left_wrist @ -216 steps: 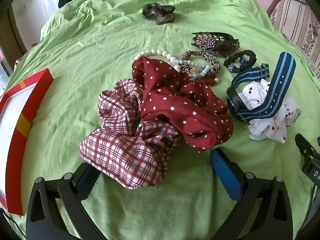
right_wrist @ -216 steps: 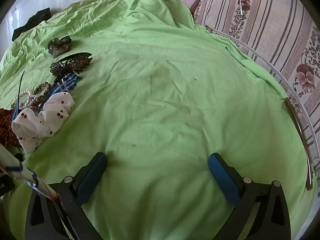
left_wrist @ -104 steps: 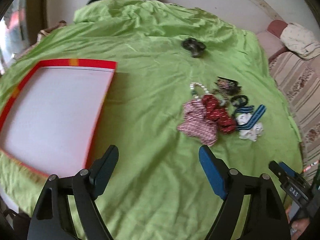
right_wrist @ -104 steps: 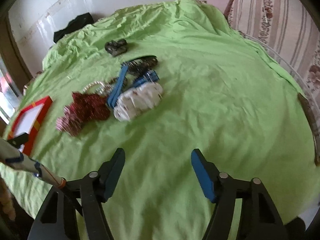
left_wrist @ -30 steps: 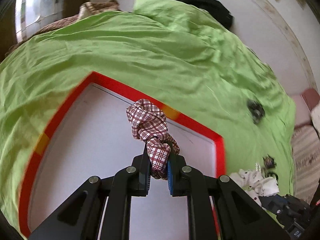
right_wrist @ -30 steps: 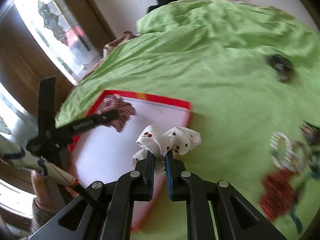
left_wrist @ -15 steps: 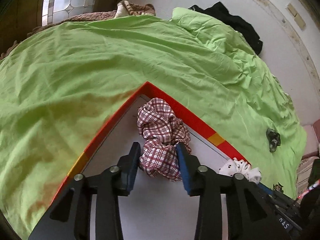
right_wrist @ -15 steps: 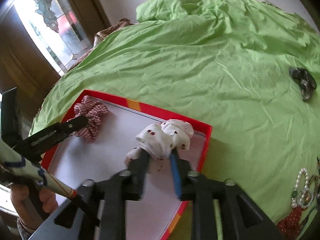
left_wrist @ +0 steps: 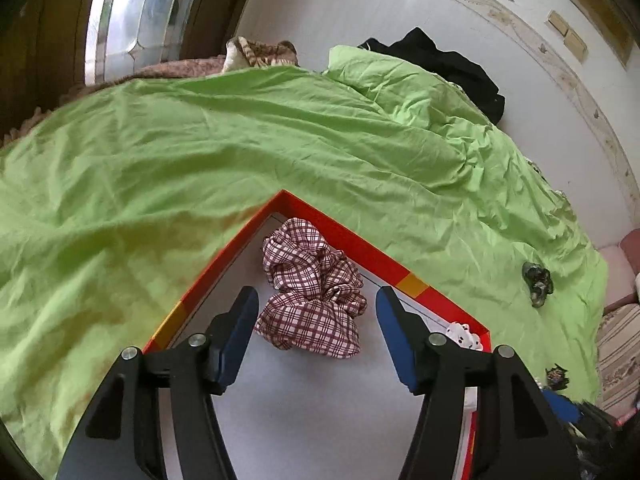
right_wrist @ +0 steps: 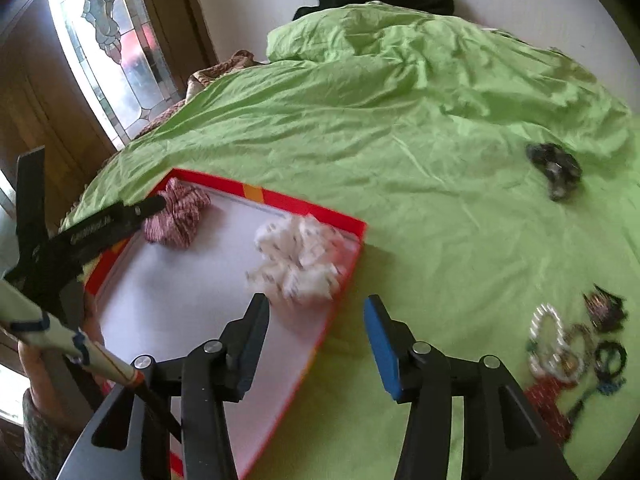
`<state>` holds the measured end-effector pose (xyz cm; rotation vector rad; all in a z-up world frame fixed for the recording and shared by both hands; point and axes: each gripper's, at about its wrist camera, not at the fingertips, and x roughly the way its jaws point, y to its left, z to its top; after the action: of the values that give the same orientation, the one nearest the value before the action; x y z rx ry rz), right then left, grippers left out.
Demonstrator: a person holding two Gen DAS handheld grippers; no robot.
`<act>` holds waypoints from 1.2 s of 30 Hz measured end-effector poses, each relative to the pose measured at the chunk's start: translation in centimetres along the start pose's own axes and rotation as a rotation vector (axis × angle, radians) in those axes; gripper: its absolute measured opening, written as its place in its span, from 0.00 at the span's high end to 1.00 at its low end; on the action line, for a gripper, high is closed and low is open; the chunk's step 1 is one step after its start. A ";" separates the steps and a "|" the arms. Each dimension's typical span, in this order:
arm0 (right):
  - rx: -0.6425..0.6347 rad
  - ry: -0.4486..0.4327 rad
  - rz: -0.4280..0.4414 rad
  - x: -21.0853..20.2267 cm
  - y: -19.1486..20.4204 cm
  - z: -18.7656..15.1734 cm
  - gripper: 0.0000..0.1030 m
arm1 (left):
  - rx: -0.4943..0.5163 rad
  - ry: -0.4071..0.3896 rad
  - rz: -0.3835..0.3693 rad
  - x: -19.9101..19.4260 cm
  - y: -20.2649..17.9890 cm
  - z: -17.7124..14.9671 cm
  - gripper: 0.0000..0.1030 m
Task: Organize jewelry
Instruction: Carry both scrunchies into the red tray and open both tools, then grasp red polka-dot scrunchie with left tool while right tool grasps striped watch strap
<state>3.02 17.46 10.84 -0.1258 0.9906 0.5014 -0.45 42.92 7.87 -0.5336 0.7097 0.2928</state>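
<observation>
Red-rimmed tray [left_wrist: 362, 248] w/ a white floor is the landmark here; it lies on a bed under a green sheet [left_wrist: 200, 152].

Nearest in the left wrist view: the left tool [left_wrist: 316, 326], jaws opening, pads clear of the cloth. The plaid scrunchie [left_wrist: 310, 306] lies on the tray floor between and just beyond the fingers, in the tray's far corner. In the right wrist view the right tool [right_wrist: 316, 338] also has its jaws opening, nothing between them; the white dotted scrunchie [right_wrist: 302, 260] lies inside the tray, just ahead of the left finger and against the tray's right rim [right_wrist: 344, 280].

Step in hand, as I judge it: release & pull away. To do it well, let the jaws go wide enough that no fold catches a pad, then lift straight back from the tray so neither scrunchie drags over the rim. The white one sits close to the edge, so it needs the most care.

Far from the tray: a dark clip [right_wrist: 554, 168] alone on the sheet.

View differences: only the right wrist view shows the leftover pile [right_wrist: 576, 348], incl. a pearl bracelet [right_wrist: 544, 332], well apart from the tray, plus the person's hand [right_wrist: 30, 364] on the left tool. The left wrist view alone shows the plaid weave sharply; the white scrunchie there is just a sliver behind a finger.
</observation>
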 end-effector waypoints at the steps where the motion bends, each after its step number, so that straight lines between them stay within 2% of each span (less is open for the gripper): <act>1: 0.016 0.009 0.000 -0.7 -0.6 -0.8 0.48 | 0.006 -0.011 0.010 -0.3 -0.2 -0.1 0.42; 4: 0.058 0.024 -0.007 -2.3 -2.2 -2.9 0.48 | 0.040 -0.069 0.038 -2.2 -1.3 -1.0 0.42; 6: 0.086 0.016 -0.016 -3.9 -3.5 -4.4 0.48 | 0.062 -0.096 0.027 -3.6 -2.4 -1.8 0.42; 11: 0.142 -0.028 -0.090 -8.4 -7.3 -8.7 0.48 | 0.189 -0.081 -0.037 -7.5 -6.5 -5.9 0.41; 18: 0.280 -0.034 -0.148 -12.3 -13.9 -15.0 0.48 | 0.366 0.045 -0.111 -10.7 -13.2 -12.8 0.40; 23: 0.358 -0.060 -0.171 -14.5 -17.0 -18.8 0.48 | 0.419 0.132 -0.163 -11.0 -17.0 -15.7 0.40; 26: 0.383 -0.073 -0.188 -15.4 -18.5 -20.5 0.48 | 0.447 0.177 -0.168 -10.4 -18.9 -17.4 0.40; 30: 0.436 -0.087 -0.170 -15.9 -20.5 -22.1 0.48 | 0.492 0.243 -0.156 -8.8 -21.5 -19.5 0.40; 36: 0.463 -0.110 -0.133 -15.8 -22.2 -22.1 0.45 | 0.515 0.314 -0.165 -5.6 -24.4 -20.7 0.40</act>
<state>-10.78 -14.67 8.96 0.2475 0.9594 0.1465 -5.25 10.81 7.44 -0.1424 0.9988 -0.1346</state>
